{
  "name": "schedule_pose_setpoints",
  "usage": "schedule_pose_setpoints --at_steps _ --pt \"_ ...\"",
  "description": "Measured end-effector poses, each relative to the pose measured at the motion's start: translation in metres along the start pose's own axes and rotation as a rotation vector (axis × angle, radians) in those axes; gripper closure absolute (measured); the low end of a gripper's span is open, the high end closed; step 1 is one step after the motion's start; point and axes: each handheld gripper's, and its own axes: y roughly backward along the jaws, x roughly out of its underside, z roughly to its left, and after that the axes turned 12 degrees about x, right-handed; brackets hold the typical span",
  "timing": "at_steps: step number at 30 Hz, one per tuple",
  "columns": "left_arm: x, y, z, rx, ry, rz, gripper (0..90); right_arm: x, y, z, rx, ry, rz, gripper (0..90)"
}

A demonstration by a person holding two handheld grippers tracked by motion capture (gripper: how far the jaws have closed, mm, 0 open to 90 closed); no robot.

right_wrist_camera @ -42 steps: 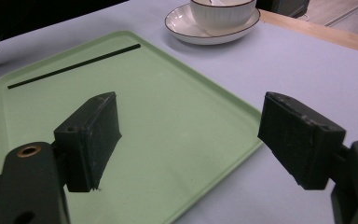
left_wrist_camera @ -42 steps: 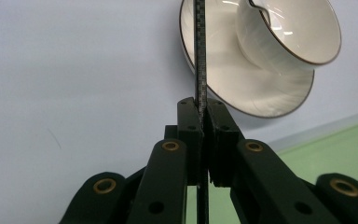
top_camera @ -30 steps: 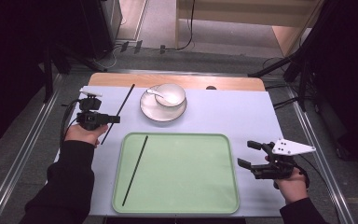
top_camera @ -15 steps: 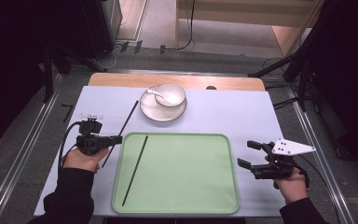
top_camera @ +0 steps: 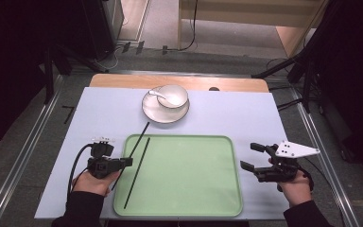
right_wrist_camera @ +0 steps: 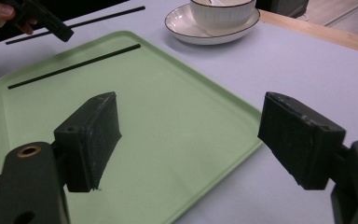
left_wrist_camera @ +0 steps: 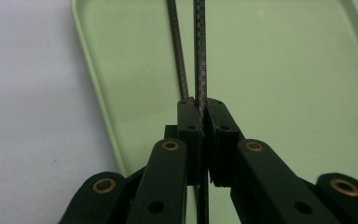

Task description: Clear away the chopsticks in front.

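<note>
My left gripper (top_camera: 124, 161) is shut on a black chopstick (top_camera: 141, 137) that slants over the left rim of the green tray (top_camera: 189, 182). In the left gripper view the jaws pinch this chopstick (left_wrist_camera: 200, 56) above the tray (left_wrist_camera: 284, 70). A second chopstick (top_camera: 137, 172) lies flat inside the tray near its left side, close beside the held one (left_wrist_camera: 177, 46). My right gripper (top_camera: 249, 157) stands open at the tray's right edge with nothing between its pads (right_wrist_camera: 93, 135). Across the tray (right_wrist_camera: 168, 116), the right gripper view shows the left gripper (right_wrist_camera: 51, 23) and both chopsticks.
A white bowl (top_camera: 172, 96) with a spoon in it sits on a white plate (top_camera: 165, 113) at the back middle of the pale blue tabletop (top_camera: 246, 118). A wooden strip (top_camera: 118, 80) runs along the far edge. Metal rails flank the table.
My left gripper has come toward the near edge and slightly right, carrying the chopstick from beside the plate to the tray's left rim. The right gripper has stayed put.
</note>
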Motion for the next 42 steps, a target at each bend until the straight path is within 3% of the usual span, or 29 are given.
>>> schedule_pose_setpoints --at_steps 3,4,7,17,25,32,36,40,42 --pt "0.006 0.001 0.003 -0.023 0.013 0.011 86.5 0.000 0.000 0.000 0.002 0.001 0.001 21.2" --pt "0.008 0.003 0.007 -0.007 0.038 0.010 86.5 0.000 0.000 -0.001 0.002 0.003 0.001 21.2" --pt "0.014 0.002 0.011 -0.008 0.060 0.035 86.4 0.000 0.000 0.000 0.000 -0.001 0.002 21.2" --pt "0.017 -0.010 0.017 -0.024 0.093 0.092 86.3 0.000 -0.001 0.000 0.000 0.003 0.005 21.2" --pt "0.015 -0.020 0.013 -0.029 0.085 0.100 85.1 0.000 0.001 0.001 0.001 0.001 0.005 21.2" --pt "0.014 -0.020 0.014 -0.012 0.081 0.097 79.0 0.000 0.000 0.000 -0.002 0.001 0.004 21.2" --pt "0.012 -0.018 0.015 0.004 0.073 0.102 71.1 0.000 -0.001 0.000 -0.004 0.004 0.008 21.2" --pt "0.009 -0.017 0.015 0.016 0.022 0.111 59.0 0.001 0.000 0.000 -0.005 0.003 0.008 21.2" --pt "0.007 -0.014 0.013 0.024 -0.010 0.092 53.4 0.001 0.000 0.000 -0.005 0.002 0.007 21.2"
